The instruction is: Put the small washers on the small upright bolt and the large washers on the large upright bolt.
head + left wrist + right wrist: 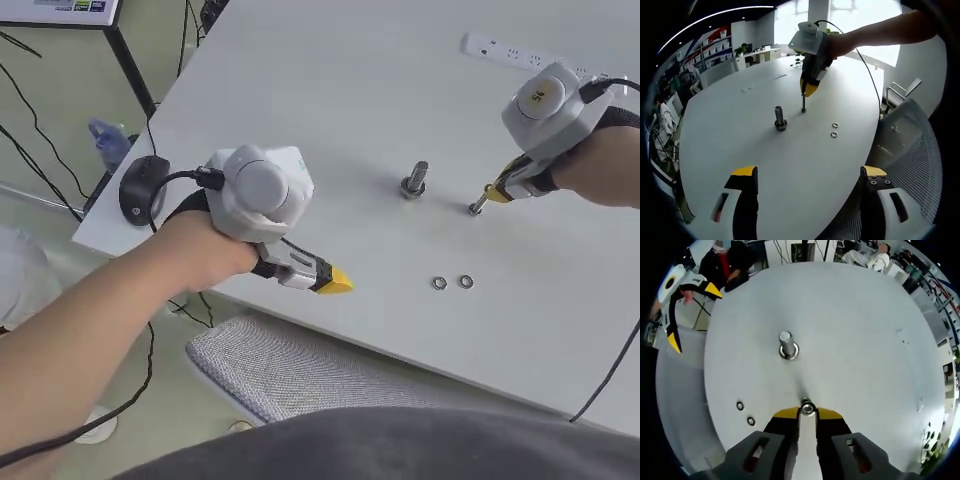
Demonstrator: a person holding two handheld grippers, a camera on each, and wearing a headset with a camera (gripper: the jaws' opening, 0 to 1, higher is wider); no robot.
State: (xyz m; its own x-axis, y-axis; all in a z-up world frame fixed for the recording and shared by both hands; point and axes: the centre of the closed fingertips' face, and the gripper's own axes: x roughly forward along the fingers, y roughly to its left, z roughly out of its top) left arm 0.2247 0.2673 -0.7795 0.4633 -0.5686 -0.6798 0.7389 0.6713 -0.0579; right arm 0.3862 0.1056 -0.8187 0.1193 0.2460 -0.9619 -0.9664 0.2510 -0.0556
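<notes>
Right tool (807, 414) nearly together at top of small bolt (476, 207), beside large bolt (415, 181); cannot tell if clamped. Left tool (809, 172) apart. Two washers (439, 283) near large bolt on surface (330, 100).

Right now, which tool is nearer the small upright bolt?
Right. The right tool has its tips at the top of the small upright bolt. The left tool hangs well short of it, over the near edge of the table, jaws open.
</notes>
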